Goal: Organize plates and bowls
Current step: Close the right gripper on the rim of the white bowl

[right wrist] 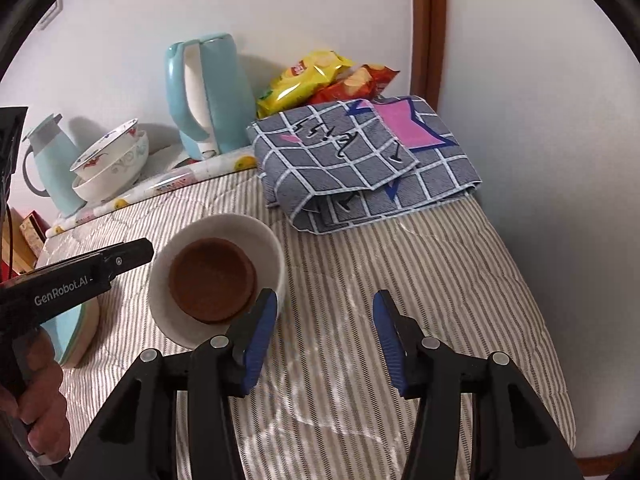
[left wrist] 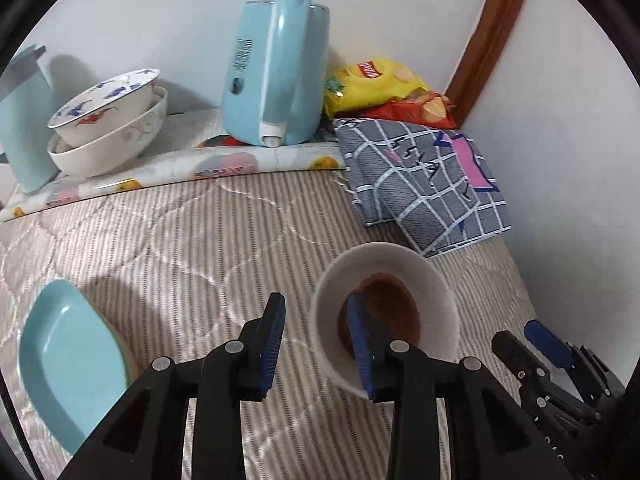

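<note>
While both tongs hang parted and empty above the striped quilt (right wrist: pixel 400 264), left gripper (left wrist: pixel 316 344) straddling the near rim of the white bowl (left wrist: pixel 436 292) with brown inside, right gripper (right wrist: pixel 324 336) just right of that bowl, blue plate (left wrist: pixel 68 360) left of it, two stacked bowls (left wrist: pixel 108 128) beyond it beside the blue kettle (left wrist: pixel 276 72)

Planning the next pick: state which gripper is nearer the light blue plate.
Left. The left gripper hangs open just right of the light blue plate; the right gripper, open, sits beyond the white bowl.
</note>
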`<move>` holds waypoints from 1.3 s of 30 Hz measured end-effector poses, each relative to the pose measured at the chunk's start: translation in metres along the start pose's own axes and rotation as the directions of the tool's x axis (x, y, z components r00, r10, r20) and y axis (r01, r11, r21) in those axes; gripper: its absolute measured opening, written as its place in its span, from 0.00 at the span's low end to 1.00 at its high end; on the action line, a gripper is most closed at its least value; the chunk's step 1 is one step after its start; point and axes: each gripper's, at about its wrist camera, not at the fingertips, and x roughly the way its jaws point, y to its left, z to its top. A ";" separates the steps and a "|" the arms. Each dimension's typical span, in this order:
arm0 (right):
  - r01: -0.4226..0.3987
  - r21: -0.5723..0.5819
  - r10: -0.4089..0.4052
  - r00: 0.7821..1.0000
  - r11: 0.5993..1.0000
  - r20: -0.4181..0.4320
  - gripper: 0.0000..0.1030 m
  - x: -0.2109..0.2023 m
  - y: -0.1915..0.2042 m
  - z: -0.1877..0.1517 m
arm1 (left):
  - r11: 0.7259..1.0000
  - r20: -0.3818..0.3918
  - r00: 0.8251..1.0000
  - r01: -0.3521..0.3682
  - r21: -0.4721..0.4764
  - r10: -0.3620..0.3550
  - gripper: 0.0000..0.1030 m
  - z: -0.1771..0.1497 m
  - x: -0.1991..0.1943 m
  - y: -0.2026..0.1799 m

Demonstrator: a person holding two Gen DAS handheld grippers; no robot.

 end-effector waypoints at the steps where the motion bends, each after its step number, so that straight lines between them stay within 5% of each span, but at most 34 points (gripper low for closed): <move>1: -0.001 -0.004 0.001 1.000 1.000 0.001 0.48 0.001 0.002 0.001 | 1.000 -0.001 1.000 -0.005 -0.003 0.005 0.30 0.000 0.000 0.002; 26: -0.002 -0.011 0.001 0.997 1.000 -0.073 0.48 0.043 0.017 0.012 | 0.999 -0.087 0.995 -0.046 -0.011 0.045 0.30 -0.001 0.031 0.018; 39: 0.006 -0.021 -0.008 0.993 1.000 -0.116 0.34 0.065 0.018 0.012 | 0.999 -0.079 0.997 -0.006 -0.033 0.003 0.28 0.004 0.038 0.020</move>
